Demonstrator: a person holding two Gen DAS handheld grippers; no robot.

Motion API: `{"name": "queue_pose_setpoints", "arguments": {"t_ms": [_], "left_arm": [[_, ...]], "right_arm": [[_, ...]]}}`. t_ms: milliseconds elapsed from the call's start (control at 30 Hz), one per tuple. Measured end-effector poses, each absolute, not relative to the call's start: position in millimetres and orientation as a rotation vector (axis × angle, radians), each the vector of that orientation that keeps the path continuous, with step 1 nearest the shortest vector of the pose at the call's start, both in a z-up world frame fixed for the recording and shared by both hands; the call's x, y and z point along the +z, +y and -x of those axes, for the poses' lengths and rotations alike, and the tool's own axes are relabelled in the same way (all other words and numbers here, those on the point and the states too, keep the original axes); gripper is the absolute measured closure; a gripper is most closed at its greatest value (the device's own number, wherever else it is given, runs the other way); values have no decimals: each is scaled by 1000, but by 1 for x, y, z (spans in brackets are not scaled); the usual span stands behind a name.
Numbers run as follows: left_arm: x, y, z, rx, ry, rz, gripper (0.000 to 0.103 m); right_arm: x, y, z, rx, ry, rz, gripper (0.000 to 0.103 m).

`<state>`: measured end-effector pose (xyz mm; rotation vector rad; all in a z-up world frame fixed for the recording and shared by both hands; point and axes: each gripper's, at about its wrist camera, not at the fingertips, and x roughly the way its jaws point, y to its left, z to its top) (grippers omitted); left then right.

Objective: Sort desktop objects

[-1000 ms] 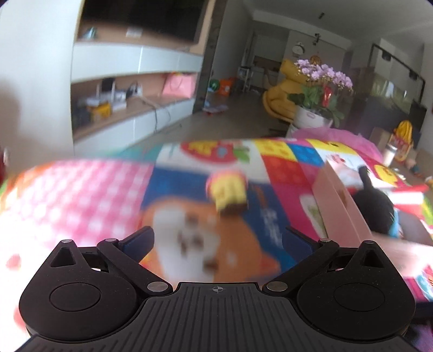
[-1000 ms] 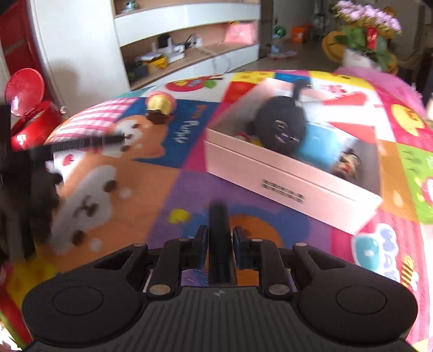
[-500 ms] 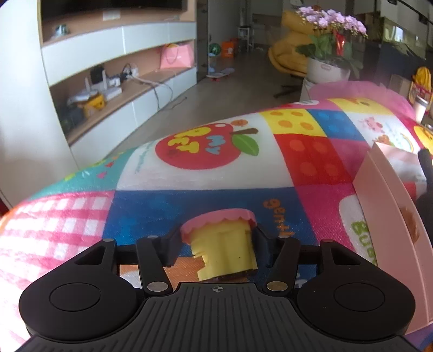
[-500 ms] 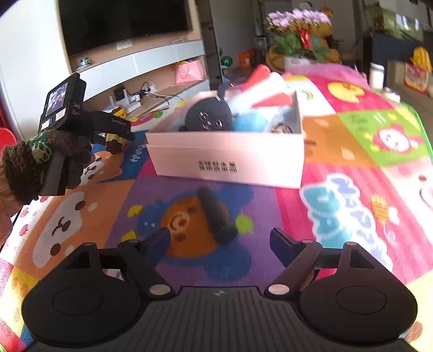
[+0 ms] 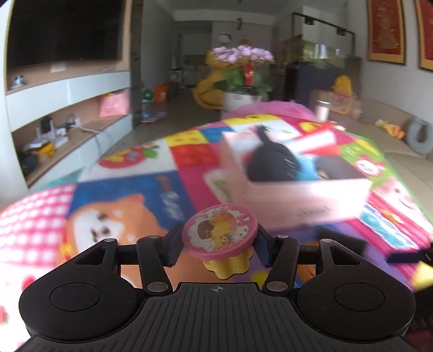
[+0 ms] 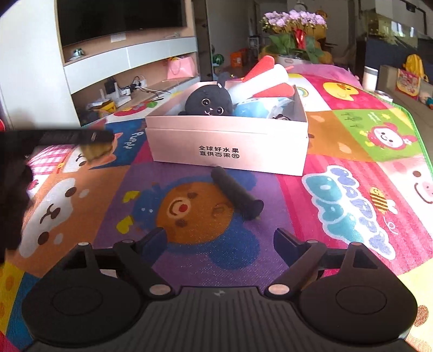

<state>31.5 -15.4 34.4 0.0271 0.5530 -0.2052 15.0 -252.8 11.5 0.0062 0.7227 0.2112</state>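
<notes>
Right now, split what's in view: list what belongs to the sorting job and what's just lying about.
Part of the job:
- yellow toy with pink lid, gripped in the left tongs
- black cylinder on the mat, ahead of the opening, empty right tongs
- pink box already holding a black plush

Just lying about:
- potted flowers
- pink bag on the shelf
- television
</notes>
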Motion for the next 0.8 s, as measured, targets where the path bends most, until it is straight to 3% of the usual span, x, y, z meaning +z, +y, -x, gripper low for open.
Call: {"name": "queue_pose_setpoints", "arguments": {"t_ms": [233, 367, 567, 800], "left_arm": [[7, -30, 7, -232, 576, -123, 44], [1, -24, 19, -251, 600, -101, 43], [-2, -14, 24, -273, 684, -46, 12], [-3, -12, 33, -288, 726, -1, 0]], "right_arm": [[15, -251, -5, 167, 700, 17, 6], [11, -250, -4, 153, 718, 18, 5], [7, -250, -4, 146, 749, 1, 0], [3, -253, 1, 156, 783, -13, 0]]}}
